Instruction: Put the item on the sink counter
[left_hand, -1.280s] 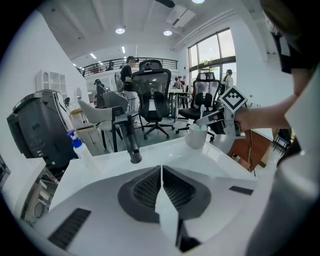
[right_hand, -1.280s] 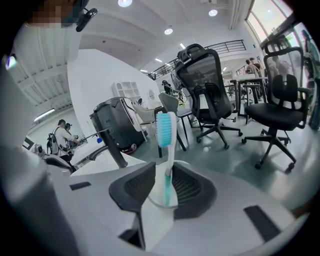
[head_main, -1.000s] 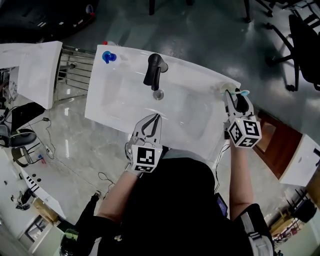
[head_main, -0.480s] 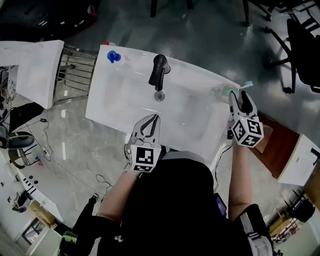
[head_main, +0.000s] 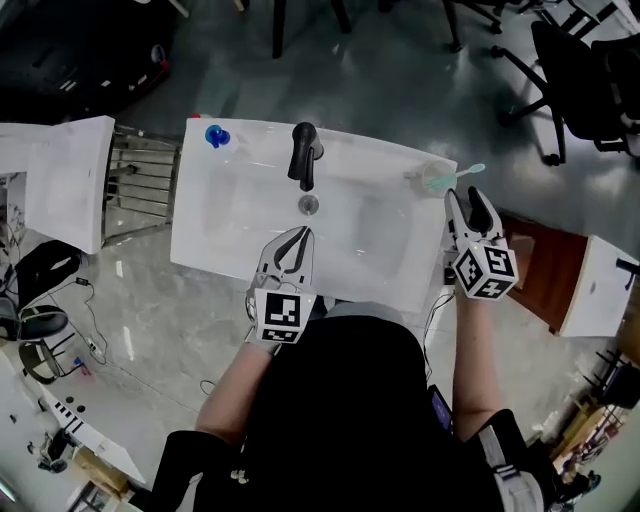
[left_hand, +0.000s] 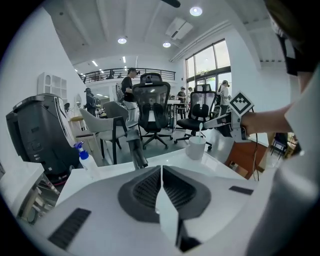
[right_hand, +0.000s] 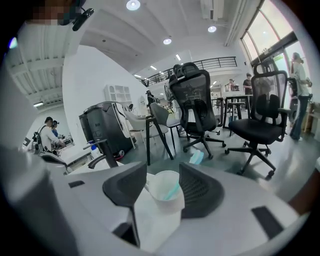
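Note:
A white cup (head_main: 430, 181) with a teal toothbrush (head_main: 470, 169) in it stands on the right end of the white sink counter (head_main: 215, 200). My right gripper (head_main: 464, 196) is open just behind the cup, its fingers apart from it. In the right gripper view the cup (right_hand: 165, 194) stands in the gap of the right gripper (right_hand: 164, 175), and its toothbrush (right_hand: 173, 190) leans right. My left gripper (head_main: 297, 238) is shut and empty over the counter's front edge. The left gripper (left_hand: 161, 169) points at the black faucet (left_hand: 136, 150).
The black faucet (head_main: 303, 153) stands at the back of the basin, with the drain (head_main: 309, 205) below it. A blue-capped spray bottle (head_main: 215, 136) stands at the counter's back left corner. Office chairs (right_hand: 197, 107) stand on the floor beyond. A brown stand (head_main: 528, 262) is right of the counter.
My right gripper's jaws have opened off the cup and drawn back a little toward me. The cup stays on the counter's right end. The left gripper has kept still.

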